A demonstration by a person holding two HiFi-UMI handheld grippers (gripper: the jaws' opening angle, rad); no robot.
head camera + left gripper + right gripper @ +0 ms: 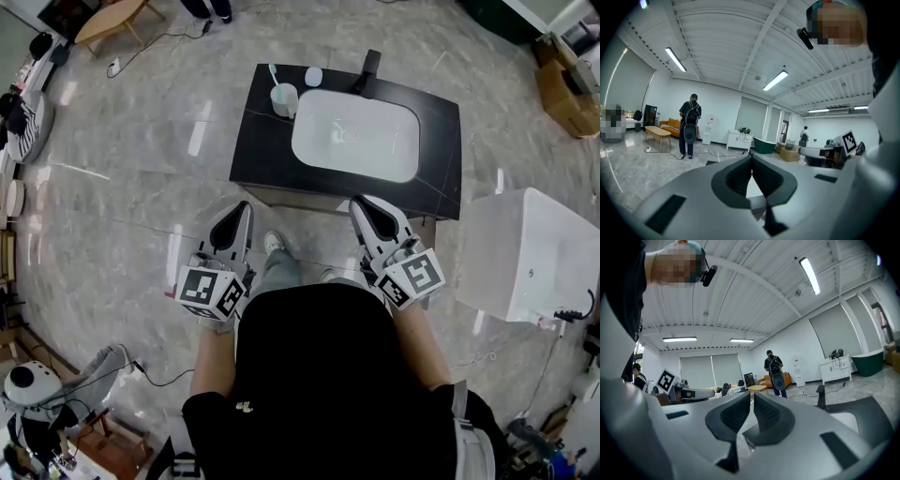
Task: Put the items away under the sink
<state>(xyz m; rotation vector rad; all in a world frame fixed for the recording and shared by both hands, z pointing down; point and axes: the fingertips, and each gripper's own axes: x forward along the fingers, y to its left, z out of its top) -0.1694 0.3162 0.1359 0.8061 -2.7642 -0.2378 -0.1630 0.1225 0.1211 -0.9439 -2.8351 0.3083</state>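
Note:
A black vanity top [258, 150] carries a white sink basin [356, 136], with a black faucet [368, 70] at its back edge. On its far left corner stand a white cup with a toothbrush [284, 97] and a small pale container [313, 76]. My left gripper [246, 208] [751, 160] is held just short of the vanity's near edge, shut with nothing in it. Beside it, my right gripper [359, 202] [752, 398] is also shut and empty. The faucet [820, 397] shows in the right gripper view. The space under the sink is hidden.
A white boxy unit [530, 253] stands to the right of the vanity. A cardboard box [567, 89] is at the far right and a wooden table [112, 19] at the far left. A person with a backpack [689, 124] stands farther off. Cables lie on the marble floor [141, 187].

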